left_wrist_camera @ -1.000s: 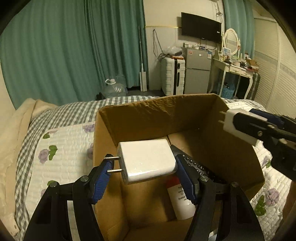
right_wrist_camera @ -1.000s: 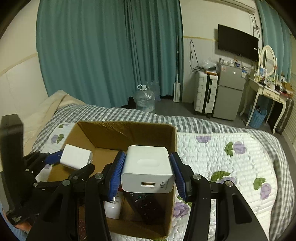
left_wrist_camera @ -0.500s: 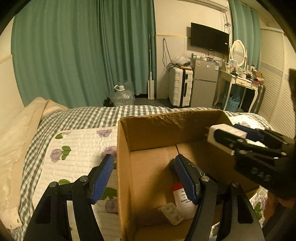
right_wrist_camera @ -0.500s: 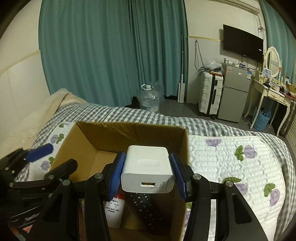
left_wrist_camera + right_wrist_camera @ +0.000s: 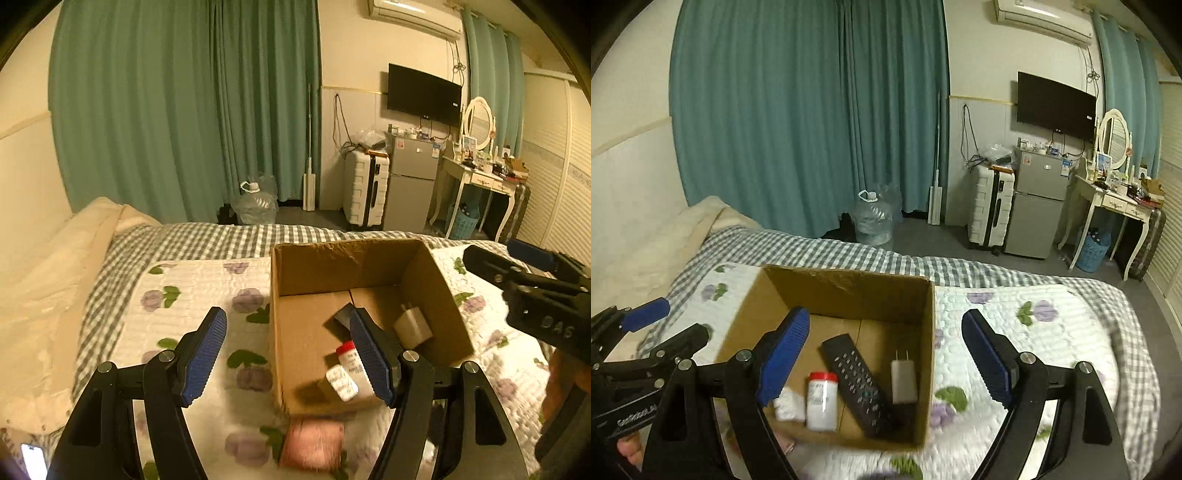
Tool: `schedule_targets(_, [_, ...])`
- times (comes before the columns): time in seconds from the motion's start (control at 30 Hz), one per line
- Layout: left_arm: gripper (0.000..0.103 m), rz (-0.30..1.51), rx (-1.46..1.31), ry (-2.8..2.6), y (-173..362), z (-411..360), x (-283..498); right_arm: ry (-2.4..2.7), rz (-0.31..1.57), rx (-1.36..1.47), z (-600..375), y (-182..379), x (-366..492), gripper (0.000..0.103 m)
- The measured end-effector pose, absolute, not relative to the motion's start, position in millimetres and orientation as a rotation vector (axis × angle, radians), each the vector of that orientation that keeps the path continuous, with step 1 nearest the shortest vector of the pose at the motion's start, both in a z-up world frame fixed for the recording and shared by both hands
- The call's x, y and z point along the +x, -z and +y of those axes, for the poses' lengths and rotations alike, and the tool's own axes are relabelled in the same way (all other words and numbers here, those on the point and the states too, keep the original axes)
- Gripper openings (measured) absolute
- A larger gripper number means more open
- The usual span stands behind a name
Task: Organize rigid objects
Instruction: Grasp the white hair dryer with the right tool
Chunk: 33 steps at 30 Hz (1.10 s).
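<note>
Lying in the box point(image 5: 846, 291), the charger point(image 5: 904, 382) sits below the opening, empty right hand-held gripper point(image 5: 886, 362).

Dim warm indoor light, heavy fisheye bend at edges, slight motion blur near bottom.

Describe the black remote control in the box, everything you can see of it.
The remote control is a long, slim black plastic bar with rows of small pale buttons on its upturned face. It lies flat on the floor of the cardboard box, angled, between the red-capped white bottle and the white charger, whose lower end lies against it. In the left view a finger mostly hides it.
</note>
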<state>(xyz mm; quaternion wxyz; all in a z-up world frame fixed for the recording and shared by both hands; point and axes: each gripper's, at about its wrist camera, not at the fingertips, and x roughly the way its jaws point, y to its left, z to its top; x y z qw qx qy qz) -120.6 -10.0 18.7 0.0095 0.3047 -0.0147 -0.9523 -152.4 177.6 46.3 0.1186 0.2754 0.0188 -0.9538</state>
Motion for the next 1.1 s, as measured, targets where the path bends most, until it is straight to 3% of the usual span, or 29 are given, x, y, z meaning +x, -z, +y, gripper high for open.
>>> schedule_targets(0.3, [0.073, -0.074, 0.974, 2.981, -19, -15, -57, 2.693, 0.198, 0.825, 160, -54, -62, 0.086])
schedule_targets(0.63, [0.073, 0.027, 1.133, 2.880, 51, -37, -41, 2.542, 0.311, 1.032, 141, 40, -31, 0.086])
schedule_targets(0.87, [0.073, -0.037, 1.243, 2.834, 89, -39, -49, 2.423, 0.447, 1.178, 123, 99, -47, 0.085])
schedule_targets(1.1, [0.073, -0.019, 1.305, 2.815, 104, -47, -57, 2.354, 0.577, 1.330, 115, 140, -67, 0.077])
